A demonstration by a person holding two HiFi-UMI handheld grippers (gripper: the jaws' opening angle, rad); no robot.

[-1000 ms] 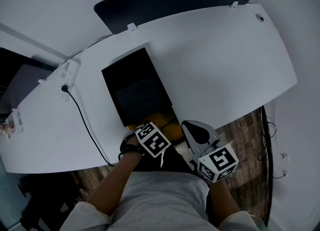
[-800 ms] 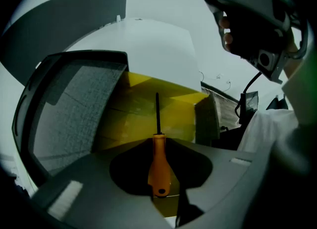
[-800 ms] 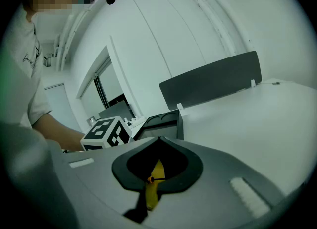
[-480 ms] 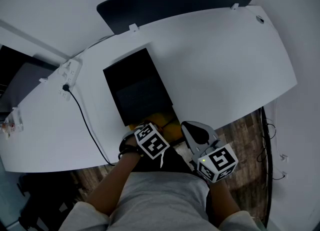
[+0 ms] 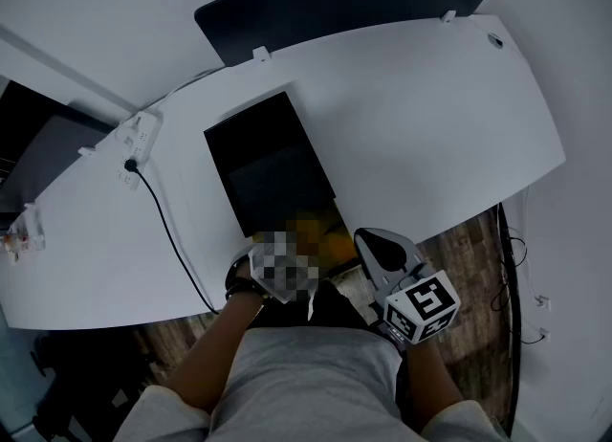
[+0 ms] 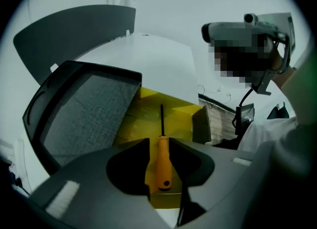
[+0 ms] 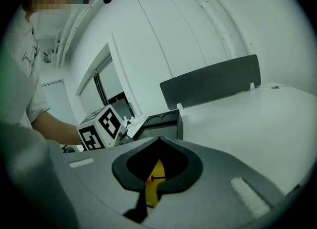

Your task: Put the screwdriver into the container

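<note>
The orange-handled screwdriver (image 6: 162, 166) is pinched by its handle in my left gripper (image 6: 159, 143), with the shaft pointing forward over the yellow container (image 6: 181, 108). I can't tell whether it touches the bottom. The container sits at the table's (image 5: 411, 124) near edge, just beside the black tray (image 6: 84, 114). My right gripper (image 7: 158, 141) has its jaws together on nothing. I judge this to be the placing step. The next move is to settle the screwdriver low inside the walls, then part the left jaws.
</note>
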